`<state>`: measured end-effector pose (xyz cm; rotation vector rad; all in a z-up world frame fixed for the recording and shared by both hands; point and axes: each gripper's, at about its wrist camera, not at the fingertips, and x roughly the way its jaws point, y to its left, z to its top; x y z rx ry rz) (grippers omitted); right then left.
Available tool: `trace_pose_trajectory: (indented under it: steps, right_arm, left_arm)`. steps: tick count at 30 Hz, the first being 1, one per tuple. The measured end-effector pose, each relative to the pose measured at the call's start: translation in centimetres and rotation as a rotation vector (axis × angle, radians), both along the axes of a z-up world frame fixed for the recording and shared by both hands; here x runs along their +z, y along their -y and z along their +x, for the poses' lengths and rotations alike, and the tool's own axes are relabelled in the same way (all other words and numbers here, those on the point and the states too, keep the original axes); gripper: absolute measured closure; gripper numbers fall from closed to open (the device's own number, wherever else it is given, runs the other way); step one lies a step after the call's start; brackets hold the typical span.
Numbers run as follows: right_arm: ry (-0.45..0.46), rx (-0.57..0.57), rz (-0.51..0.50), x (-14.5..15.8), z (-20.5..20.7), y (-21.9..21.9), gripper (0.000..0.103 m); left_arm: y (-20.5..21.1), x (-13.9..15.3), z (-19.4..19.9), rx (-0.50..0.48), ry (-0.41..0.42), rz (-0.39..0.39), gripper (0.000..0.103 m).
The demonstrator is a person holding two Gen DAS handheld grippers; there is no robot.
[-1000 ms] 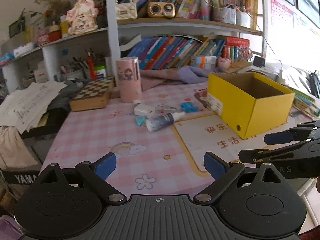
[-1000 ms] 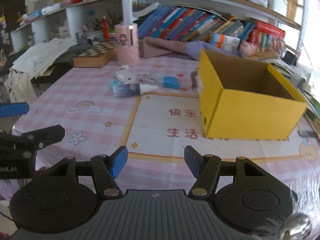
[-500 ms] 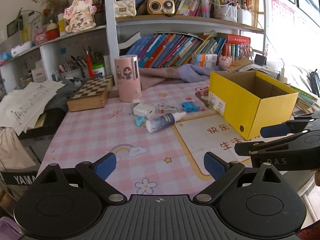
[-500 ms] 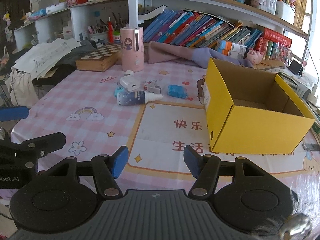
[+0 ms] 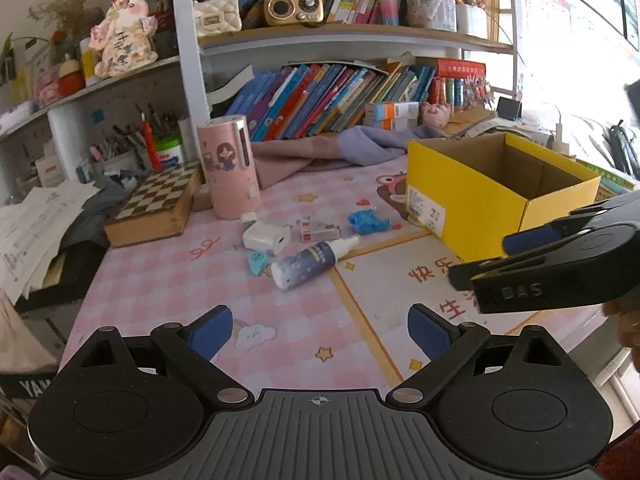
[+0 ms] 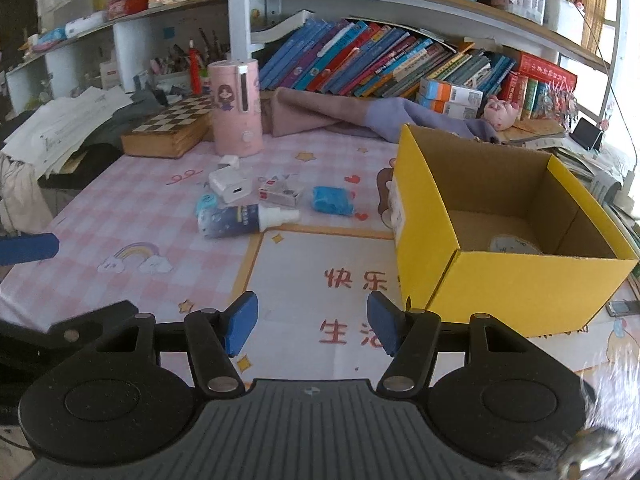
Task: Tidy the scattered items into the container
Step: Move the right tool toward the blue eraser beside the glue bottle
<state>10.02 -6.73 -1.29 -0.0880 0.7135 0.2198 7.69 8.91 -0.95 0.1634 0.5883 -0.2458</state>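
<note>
yellow box (image 6: 516,280), pink checked tablecloth (image 6: 132,216), blue-padded tongs (image 6: 312,322).

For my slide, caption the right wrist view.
Open right tool faces scattered spray bottle and charger beside yellow box.

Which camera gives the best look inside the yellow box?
The right wrist view: it looks down into the yellow box, showing its cardboard floor and a round roll-like item. The left wrist view shows the box from lower, so its floor is hidden.
</note>
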Motion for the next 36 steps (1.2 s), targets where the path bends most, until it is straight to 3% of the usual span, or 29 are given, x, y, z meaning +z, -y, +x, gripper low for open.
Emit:
trace_pose_trajectory:
  steps: [18,36]
  right_arm:
    - [-0.017,0.001,0.012,0.1,5.6,-1.7,0.044]
    - [-0.067,-0.029,0.05,-0.9,13.8,-1.9,0.044]
  left_arm:
    - [1.2,-1.4,3.4,-0.063,-0.023,0.026,0.007]
    - [2.7,-2.4,10.5,-0.111,-0.015,0.053,0.007]
